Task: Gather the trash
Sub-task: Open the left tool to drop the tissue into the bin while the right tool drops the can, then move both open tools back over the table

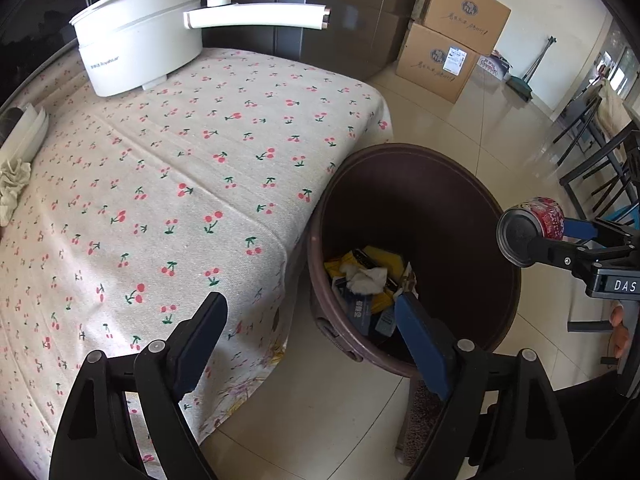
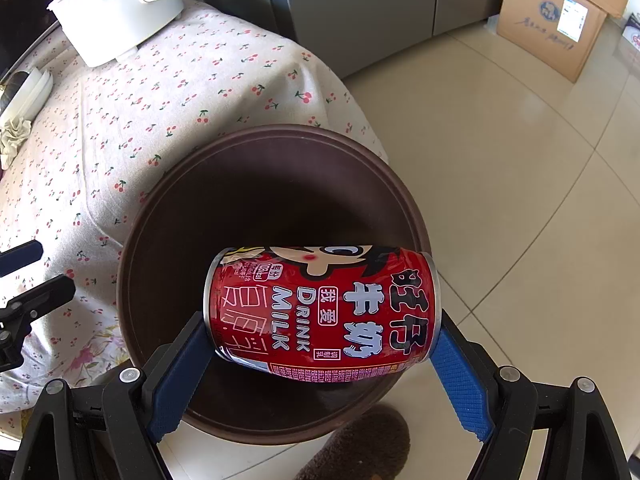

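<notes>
You hold the red cylindrical metal milk can (image 2: 322,312) sideways, right gripper (image 2: 320,360) clamped end-to-end, over the round brown plastic bin (image 2: 160,208) at the desk's corner, ready to drop; left gripper (image 1: 308,344) wide open, empty.

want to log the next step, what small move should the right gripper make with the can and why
Probably open the right gripper and drop the red milk can: it is held sideways over the brown trash bin, which already holds wrappers.

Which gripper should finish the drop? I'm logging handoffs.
Right: the right gripper already clamps the red milk can above the brown bin. The left gripper is open, holding nothing.
</notes>
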A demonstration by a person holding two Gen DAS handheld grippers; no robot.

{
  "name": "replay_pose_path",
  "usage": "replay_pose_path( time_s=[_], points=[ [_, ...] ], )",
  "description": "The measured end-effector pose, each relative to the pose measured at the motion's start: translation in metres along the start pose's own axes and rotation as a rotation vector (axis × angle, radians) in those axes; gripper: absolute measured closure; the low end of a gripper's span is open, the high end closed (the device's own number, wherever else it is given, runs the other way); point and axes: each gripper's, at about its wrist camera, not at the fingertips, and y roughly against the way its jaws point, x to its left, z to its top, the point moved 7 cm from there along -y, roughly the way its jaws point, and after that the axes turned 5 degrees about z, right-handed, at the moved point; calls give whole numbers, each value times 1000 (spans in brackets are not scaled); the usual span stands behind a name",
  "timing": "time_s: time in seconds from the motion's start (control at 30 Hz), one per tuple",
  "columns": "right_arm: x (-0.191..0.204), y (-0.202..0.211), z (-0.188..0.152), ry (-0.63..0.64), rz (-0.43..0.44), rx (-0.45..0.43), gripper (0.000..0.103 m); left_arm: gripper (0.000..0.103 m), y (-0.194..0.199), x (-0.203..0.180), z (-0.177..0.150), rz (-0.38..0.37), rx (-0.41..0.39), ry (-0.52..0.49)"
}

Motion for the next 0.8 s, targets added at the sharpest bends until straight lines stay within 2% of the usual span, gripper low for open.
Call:
replay_pose_path(
  time_s=[0.33,0.43,0.8],
  points=[
    [7,-4,0,-20,18,16,14,2,17,34,-11,64,-19,23],
    [11,-4,2,-18,23,15,8,1,23,44,-16,76,-22,33],
    [35,-4,6,33,20,9,8,1,37,80,-32,116,-23,74]
  ],
)
